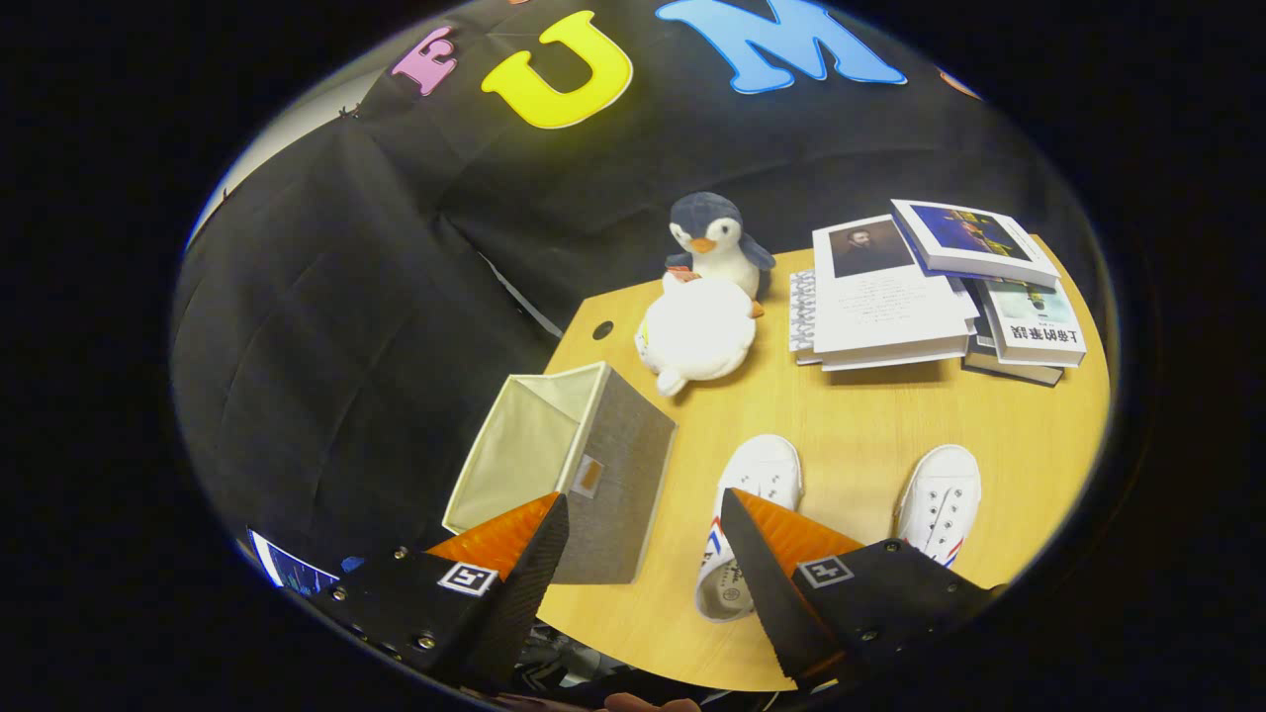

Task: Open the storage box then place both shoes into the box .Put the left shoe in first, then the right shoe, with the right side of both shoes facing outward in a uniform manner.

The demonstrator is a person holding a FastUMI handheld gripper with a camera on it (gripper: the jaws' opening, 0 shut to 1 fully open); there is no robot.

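Hovering with fingers spread and empty, the gripper (643, 514) sits above the near shoe (747, 524); box (569, 465) just left; the canvas looks light and floppy, so pinch the firmer heel rim

This is a staged recording booth dressed like a home corner. A black cloth wall (396, 297) hangs in folds close behind a small light wooden bench (851, 415) with a cable hole. Household odds lie on the bench: a plush penguin (714, 237), a white plush toy (695, 334), a pile of books (920, 292), a fabric storage box (584, 465) and white shoes (752, 494).
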